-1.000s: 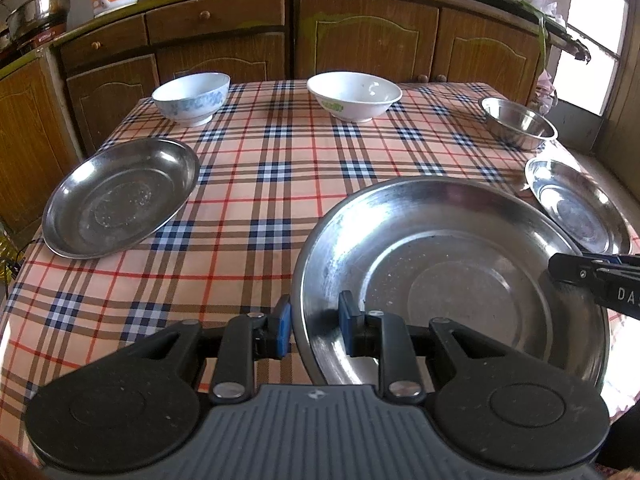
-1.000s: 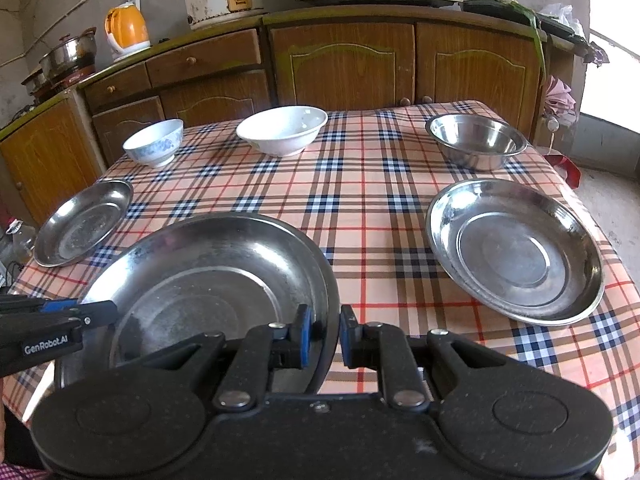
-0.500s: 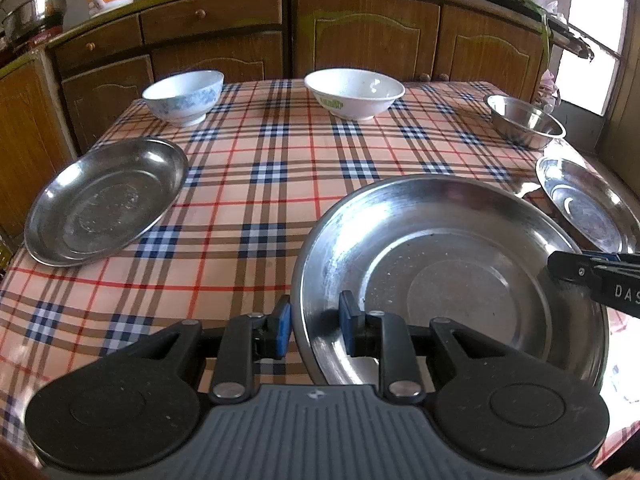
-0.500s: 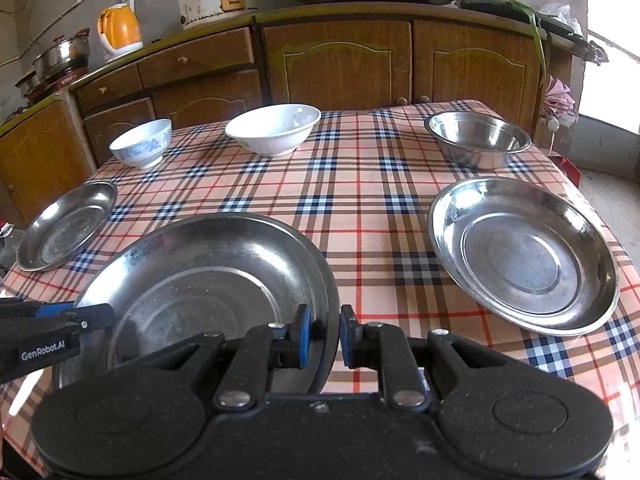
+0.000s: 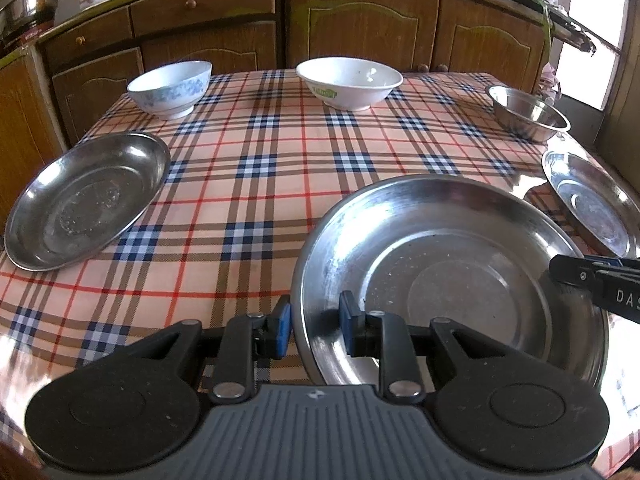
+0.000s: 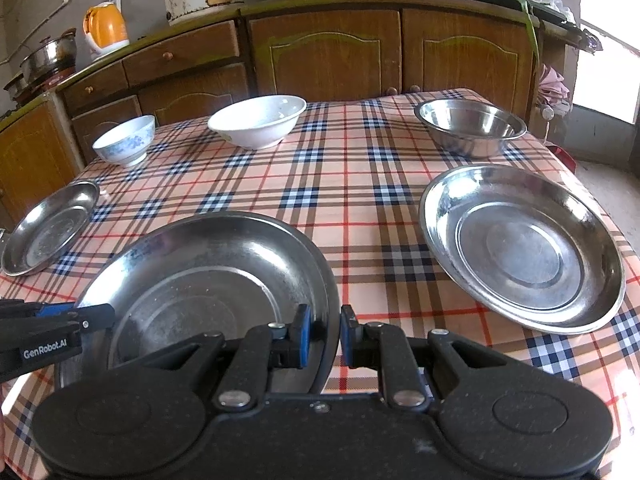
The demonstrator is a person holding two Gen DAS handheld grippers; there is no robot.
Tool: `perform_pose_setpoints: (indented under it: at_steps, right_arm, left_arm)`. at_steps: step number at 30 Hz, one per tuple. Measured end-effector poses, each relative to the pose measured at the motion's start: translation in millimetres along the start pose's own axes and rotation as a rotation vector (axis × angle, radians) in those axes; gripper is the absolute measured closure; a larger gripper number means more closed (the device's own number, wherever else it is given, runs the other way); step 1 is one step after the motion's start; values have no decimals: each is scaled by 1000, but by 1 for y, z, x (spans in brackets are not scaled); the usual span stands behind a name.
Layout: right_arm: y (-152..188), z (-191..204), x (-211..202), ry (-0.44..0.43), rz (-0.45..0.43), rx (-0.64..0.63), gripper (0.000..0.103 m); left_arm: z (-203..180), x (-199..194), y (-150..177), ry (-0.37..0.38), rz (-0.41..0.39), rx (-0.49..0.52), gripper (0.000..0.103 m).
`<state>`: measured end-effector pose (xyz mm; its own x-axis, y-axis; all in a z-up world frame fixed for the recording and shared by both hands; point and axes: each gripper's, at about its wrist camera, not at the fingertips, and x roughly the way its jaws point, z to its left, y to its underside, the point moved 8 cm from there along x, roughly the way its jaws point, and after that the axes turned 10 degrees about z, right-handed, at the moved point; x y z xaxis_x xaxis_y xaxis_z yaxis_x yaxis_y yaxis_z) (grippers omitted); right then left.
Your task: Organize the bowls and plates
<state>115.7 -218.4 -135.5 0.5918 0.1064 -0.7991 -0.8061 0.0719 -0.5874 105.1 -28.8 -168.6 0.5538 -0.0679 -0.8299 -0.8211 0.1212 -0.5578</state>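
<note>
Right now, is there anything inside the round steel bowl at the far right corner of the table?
No, the round steel bowl shows only its bare shiny inside in the right wrist view, with nothing lying in it.

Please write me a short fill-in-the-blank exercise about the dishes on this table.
1. Both the left gripper and the right gripper are shut on the rim of the large steel ____.
2. The number of white bowls on the tablecloth is ____.
3. The steel bowl stands behind a steel ____.

Missing words: plate; two; plate
</note>
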Motion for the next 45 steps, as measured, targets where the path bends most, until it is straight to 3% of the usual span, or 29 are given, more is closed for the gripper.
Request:
perform_pose_setpoints:
  at_steps: [4,9,11,13,18,22,27,35,45]
  right_arm:
    - [3,3,3,-7,17,-8,73]
    - [3,8,1,21,11,-23,70]
    - [0,7,-4,41,-7,-28,69]
    - [-3,5,-8,49,-18,-26,68]
    - [-9,9,-22,27,-42,-23,67]
    - [-14,20,-31,-12,-52,-42,56]
    - [-16,38,-37,-30,-55,-71,44]
    - [-15,70,-42,-71,-41,-120,38]
    - [-15,116,-46,-119,-39,-201,37]
  left_arm:
    - [-4,2,1,16,10,12,61]
    - [-2,2,2,27,13,-9,60]
    - [0,-2,0,22,-2,-15,55]
    - [1,-7,-2,28,-17,-20,44]
    - [5,-15,-6,30,-31,-35,42]
    - [12,-20,-7,30,-11,-64,33]
    - [24,-29,-9,20,4,-98,30]
    - [41,-46,-10,7,-12,-114,21]
    - [62,-58,-9,-18,-32,-132,20]
